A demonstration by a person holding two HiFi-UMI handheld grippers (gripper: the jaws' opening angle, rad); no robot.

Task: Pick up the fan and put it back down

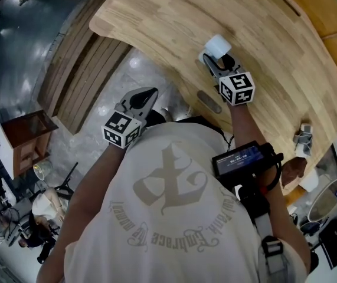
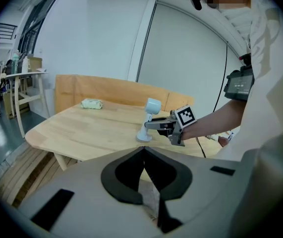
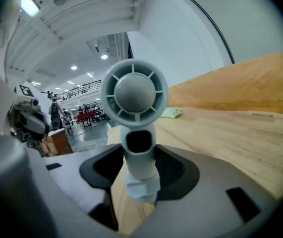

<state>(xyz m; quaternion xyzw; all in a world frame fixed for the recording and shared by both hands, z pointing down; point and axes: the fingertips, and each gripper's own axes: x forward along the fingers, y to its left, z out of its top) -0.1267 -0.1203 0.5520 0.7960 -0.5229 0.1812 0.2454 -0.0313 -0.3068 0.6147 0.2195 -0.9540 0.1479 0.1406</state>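
A small white fan [image 1: 217,46] stands upright on the curved wooden table [image 1: 174,22], with its round head above a slim stem. My right gripper [image 1: 212,61] reaches over the table's near edge, and its jaws are closed on that stem. In the right gripper view the fan [image 3: 134,95] fills the middle, its stem pinched between both jaws of the right gripper [image 3: 140,172]. The left gripper view shows the fan [image 2: 151,108] with its base on the tabletop, held from the right. My left gripper [image 1: 147,93] hovers off the table over the floor, jaws together and empty.
A pale pack of wipes [image 2: 90,103] lies at the table's far side, in front of a wooden bench back [image 2: 106,88]. A small grey object [image 1: 303,137] sits near the table's right end. A dark slot [image 1: 208,101] marks the near edge. Slatted wood flooring lies beside the table.
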